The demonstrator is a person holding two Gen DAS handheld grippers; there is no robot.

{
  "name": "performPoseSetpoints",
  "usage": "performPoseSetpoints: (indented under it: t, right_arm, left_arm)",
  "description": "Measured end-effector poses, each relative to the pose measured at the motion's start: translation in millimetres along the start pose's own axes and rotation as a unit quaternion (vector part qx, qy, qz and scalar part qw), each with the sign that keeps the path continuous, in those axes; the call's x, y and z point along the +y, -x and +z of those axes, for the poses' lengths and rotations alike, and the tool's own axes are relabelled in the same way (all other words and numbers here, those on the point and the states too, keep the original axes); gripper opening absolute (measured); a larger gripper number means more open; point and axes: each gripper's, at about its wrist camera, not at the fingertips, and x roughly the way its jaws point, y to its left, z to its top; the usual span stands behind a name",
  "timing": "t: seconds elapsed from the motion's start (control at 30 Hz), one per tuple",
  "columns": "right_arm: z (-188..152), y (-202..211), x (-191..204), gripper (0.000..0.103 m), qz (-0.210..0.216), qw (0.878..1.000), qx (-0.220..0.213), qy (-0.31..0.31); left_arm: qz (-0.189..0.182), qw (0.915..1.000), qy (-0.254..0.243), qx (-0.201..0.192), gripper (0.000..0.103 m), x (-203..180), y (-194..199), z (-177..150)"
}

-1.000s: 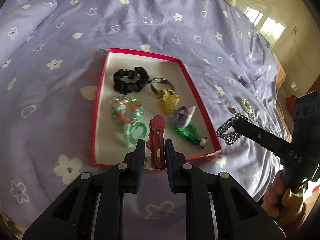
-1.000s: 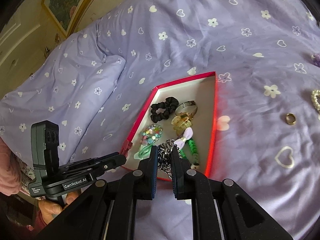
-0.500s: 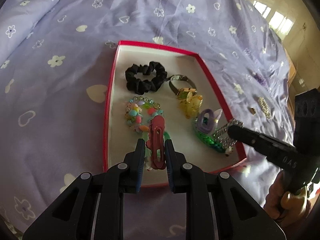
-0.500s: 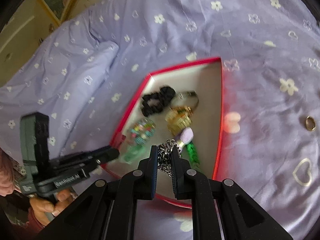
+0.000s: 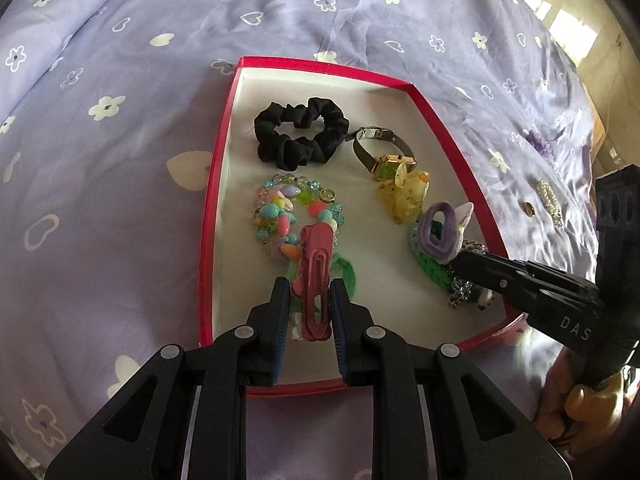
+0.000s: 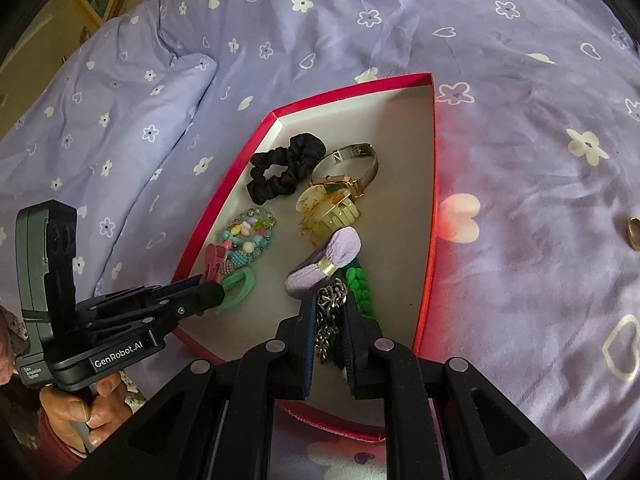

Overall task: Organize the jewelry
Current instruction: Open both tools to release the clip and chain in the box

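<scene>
A red-rimmed box [image 5: 216, 184] [image 6: 434, 184] with a white floor lies on the lilac bedspread. In it are a black scrunchie [image 5: 300, 138], a gold watch [image 5: 384, 156], a yellow claw clip [image 5: 404, 196], a bead bracelet [image 5: 280, 208], a green hair tie [image 6: 238, 286], a lilac bow clip [image 6: 324, 264] and a green braided band [image 6: 362, 286]. My left gripper [image 5: 310, 296] is shut on a dark pink hair clip [image 5: 316, 276], low over the box's near left part. My right gripper [image 6: 328, 312] is shut on a silver chain bracelet [image 6: 330, 312], over the near right part.
On the bedspread right of the box lie a gold ring [image 6: 633, 232] [image 5: 529, 209], a pearl clip [image 5: 550, 200] and a purple piece [image 5: 540, 144]. A pillow [image 6: 120, 120] bulges to the left. A hand [image 6: 80, 400] holds each gripper's handle.
Both grippers have come down and forward over the box with the hair clip and chain still gripped. The chain went from outside the right rim to inside the box.
</scene>
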Motion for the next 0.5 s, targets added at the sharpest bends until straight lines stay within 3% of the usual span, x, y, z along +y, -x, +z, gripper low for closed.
performPoseSetpoints:
  t: [0.5]
  right_arm:
    - [-0.6,7.4,-0.7,0.019,0.009,1.0,-0.009,-0.014]
  left_arm:
    - [0.008,0.9999,0.005,0.003,0.026,0.9,-0.3,-1.9]
